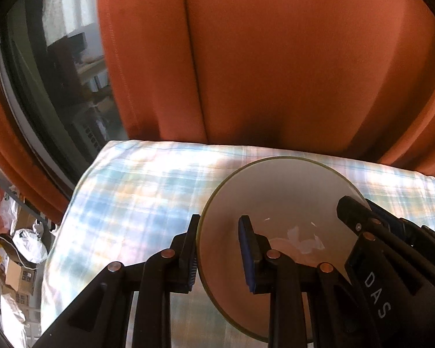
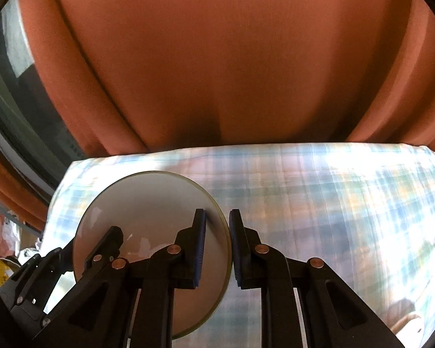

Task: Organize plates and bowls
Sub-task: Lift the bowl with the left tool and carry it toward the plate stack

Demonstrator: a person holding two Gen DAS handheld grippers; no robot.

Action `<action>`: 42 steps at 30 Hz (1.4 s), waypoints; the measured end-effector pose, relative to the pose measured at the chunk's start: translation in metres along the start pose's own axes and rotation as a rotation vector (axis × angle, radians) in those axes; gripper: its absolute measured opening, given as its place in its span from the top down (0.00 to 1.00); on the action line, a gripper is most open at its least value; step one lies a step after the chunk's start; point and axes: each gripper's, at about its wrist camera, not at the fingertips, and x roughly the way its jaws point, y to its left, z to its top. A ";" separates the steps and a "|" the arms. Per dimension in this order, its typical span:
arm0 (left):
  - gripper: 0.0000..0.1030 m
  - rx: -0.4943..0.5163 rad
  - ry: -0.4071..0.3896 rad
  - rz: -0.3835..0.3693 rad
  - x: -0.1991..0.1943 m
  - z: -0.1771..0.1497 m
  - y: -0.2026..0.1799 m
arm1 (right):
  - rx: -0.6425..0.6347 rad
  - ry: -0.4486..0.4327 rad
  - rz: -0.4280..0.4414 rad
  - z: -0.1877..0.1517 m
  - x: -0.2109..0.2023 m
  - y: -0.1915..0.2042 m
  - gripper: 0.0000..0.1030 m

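Observation:
A white bowl (image 1: 281, 191) with a thin yellow-green rim is held between both grippers above the plaid cloth. My left gripper (image 1: 220, 253) is shut on its left rim, with one pad outside the wall and the other inside. My right gripper (image 2: 219, 246) is shut on the right rim of the bowl (image 2: 148, 200) in the same way. Each wrist view also shows the other gripper on the far side of the bowl: the right gripper (image 1: 362, 208) and the left gripper (image 2: 81, 249). The bowl looks empty, with only light patches inside.
A plaid cloth (image 1: 136, 191) covers the table (image 2: 319, 203) and looks blurred. An orange curtain (image 1: 275, 58) hangs close behind the table. A window (image 1: 58, 72) is at the left, with boxes and bags (image 1: 20, 275) on the floor below it.

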 end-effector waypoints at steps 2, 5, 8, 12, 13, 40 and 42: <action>0.77 0.001 -0.006 0.004 -0.011 -0.004 0.005 | -0.001 -0.005 0.005 -0.007 -0.015 0.006 0.81; 0.77 0.012 -0.022 0.007 -0.028 -0.012 0.010 | 0.003 -0.009 0.007 -0.015 -0.033 0.012 0.80; 0.77 0.011 -0.026 0.007 -0.042 -0.020 0.015 | 0.007 -0.019 0.011 -0.026 -0.051 0.017 0.80; 0.77 0.026 -0.025 -0.005 -0.056 -0.032 0.019 | 0.020 -0.032 0.009 -0.045 -0.075 0.022 0.81; 0.77 0.031 -0.027 -0.010 -0.059 -0.035 0.020 | 0.022 -0.034 0.006 -0.047 -0.079 0.024 0.80; 0.77 0.199 -0.005 -0.186 -0.127 -0.142 -0.025 | 0.169 -0.049 -0.176 -0.174 -0.180 -0.021 0.81; 0.77 0.207 -0.002 -0.182 -0.132 -0.151 -0.035 | 0.169 -0.038 -0.172 -0.181 -0.182 -0.032 0.81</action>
